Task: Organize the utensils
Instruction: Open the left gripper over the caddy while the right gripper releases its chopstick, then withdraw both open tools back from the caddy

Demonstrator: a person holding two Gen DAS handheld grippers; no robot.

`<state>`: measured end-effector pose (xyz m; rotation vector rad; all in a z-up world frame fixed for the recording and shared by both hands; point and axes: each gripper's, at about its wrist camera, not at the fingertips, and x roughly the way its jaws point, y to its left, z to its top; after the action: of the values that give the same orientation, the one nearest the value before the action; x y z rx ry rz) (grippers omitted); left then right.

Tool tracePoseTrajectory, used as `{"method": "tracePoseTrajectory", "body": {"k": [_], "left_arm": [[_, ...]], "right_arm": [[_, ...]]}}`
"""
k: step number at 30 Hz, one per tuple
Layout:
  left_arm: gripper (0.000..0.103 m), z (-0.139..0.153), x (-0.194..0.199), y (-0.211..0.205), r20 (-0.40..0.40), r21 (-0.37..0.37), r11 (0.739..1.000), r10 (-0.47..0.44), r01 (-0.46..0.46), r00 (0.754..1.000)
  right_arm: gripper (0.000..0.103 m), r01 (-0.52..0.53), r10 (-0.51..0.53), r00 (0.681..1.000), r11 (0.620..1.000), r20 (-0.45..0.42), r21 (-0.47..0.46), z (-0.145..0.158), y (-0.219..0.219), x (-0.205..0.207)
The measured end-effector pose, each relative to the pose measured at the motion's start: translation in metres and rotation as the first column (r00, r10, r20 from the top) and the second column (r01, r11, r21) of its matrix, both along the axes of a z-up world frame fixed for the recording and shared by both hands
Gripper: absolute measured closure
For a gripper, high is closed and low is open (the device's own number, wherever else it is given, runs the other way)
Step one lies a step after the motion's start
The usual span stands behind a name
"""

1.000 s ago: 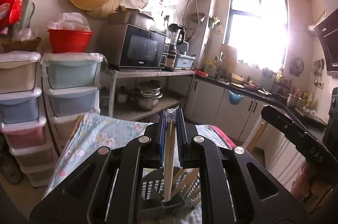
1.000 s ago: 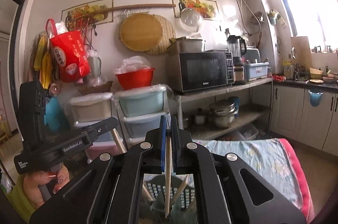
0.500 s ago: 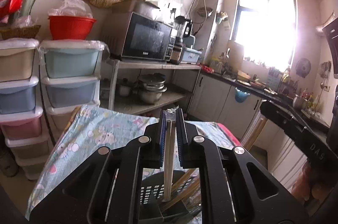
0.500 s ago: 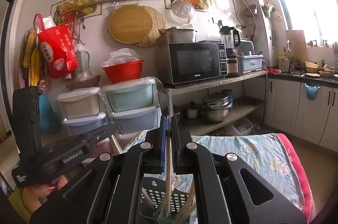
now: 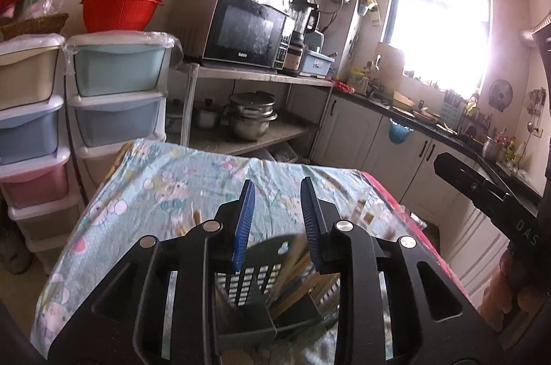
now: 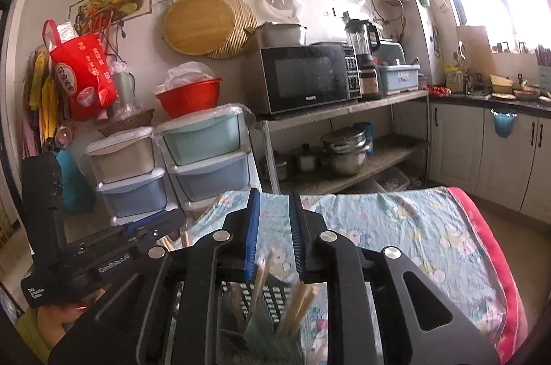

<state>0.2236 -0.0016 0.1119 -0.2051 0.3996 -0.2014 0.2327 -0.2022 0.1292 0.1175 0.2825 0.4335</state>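
Observation:
A dark green slotted utensil holder (image 5: 255,275) stands on the flowered tablecloth (image 5: 165,185), right below both grippers. My left gripper (image 5: 276,192) hangs over it, its jaws opening, with nothing between the blue pads. Wooden chopsticks (image 5: 296,268) lean inside the holder. In the right wrist view my right gripper (image 6: 274,196) is also opening and empty above the holder (image 6: 268,299). Several chopsticks (image 6: 261,275) stand in it, one just under the left pad. The left gripper (image 6: 151,227) shows at the lower left.
More chopstick ends (image 5: 193,220) lie on the cloth to the left of the holder. Stacked plastic drawers (image 5: 117,96) and a metal shelf with a microwave (image 5: 248,30) and pots (image 5: 255,117) stand beyond the table. A hand (image 5: 499,296) holds the right gripper.
Both grippers have sunk toward the holder and their jaws have parted. The chopstick each one pinched has left the pads and now stands in the holder.

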Motion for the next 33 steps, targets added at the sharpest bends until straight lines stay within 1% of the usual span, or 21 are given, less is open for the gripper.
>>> {"method": "tracePoseTrajectory", "body": {"k": [1,4,6,10,12,14,16,20,23,26,33], "left_arm": [[0.076,-0.002,-0.001,0.0,-0.003,0.001,1.0,0.001,-0.001,1.0],[0.067,-0.007,-0.008,0.0,-0.014,0.0,1.0,-0.002,0.002,1.0],[0.063,-0.01,-0.012,-0.001,-0.018,0.003,1.0,-0.005,0.005,1.0],[0.051,-0.016,-0.021,-0.003,-0.029,0.016,1.0,-0.008,0.008,1.0],[0.048,-0.021,-0.027,-0.002,-0.036,0.017,1.0,-0.004,0.005,0.999],[0.047,-0.026,-0.033,-0.002,-0.05,0.01,1.0,-0.007,0.007,0.999],[0.042,-0.032,-0.037,-0.003,-0.064,0.011,1.0,-0.01,0.011,0.998],[0.04,-0.045,-0.048,-0.003,-0.092,0.013,1.0,-0.01,0.012,0.996],[0.034,-0.055,-0.054,-0.006,-0.113,0.022,1.0,-0.016,0.019,0.993],[0.032,-0.065,-0.06,-0.008,-0.136,0.026,0.999,-0.021,0.024,0.991],[0.021,-0.079,-0.07,-0.011,-0.164,0.039,0.999,-0.023,0.03,0.986]], "right_arm": [[0.085,0.0,0.0,1.0,1.0,-0.008,0.001,-0.002,-0.001,-0.001],[0.079,-0.001,0.001,1.0,1.0,-0.027,-0.001,-0.009,-0.004,-0.006],[0.077,-0.007,0.006,0.999,1.0,-0.039,-0.011,-0.013,-0.005,-0.01],[0.066,-0.012,0.011,0.998,0.999,-0.054,-0.03,-0.021,-0.006,-0.019],[0.064,-0.016,0.014,0.998,0.999,-0.066,-0.033,-0.025,-0.007,-0.024],[0.059,-0.017,0.015,0.997,0.999,-0.078,-0.034,-0.03,-0.01,-0.029],[0.057,-0.022,0.019,0.995,0.999,-0.094,-0.039,-0.036,-0.012,-0.035],[0.05,-0.026,0.02,0.993,0.998,-0.116,-0.055,-0.048,-0.015,-0.046],[0.046,-0.031,0.023,0.99,0.998,-0.136,-0.058,-0.057,-0.016,-0.054],[0.044,-0.034,0.023,0.988,0.997,-0.154,-0.065,-0.065,-0.018,-0.06],[0.039,-0.045,0.028,0.98,0.995,-0.196,-0.084,-0.082,-0.017,-0.073]]}}
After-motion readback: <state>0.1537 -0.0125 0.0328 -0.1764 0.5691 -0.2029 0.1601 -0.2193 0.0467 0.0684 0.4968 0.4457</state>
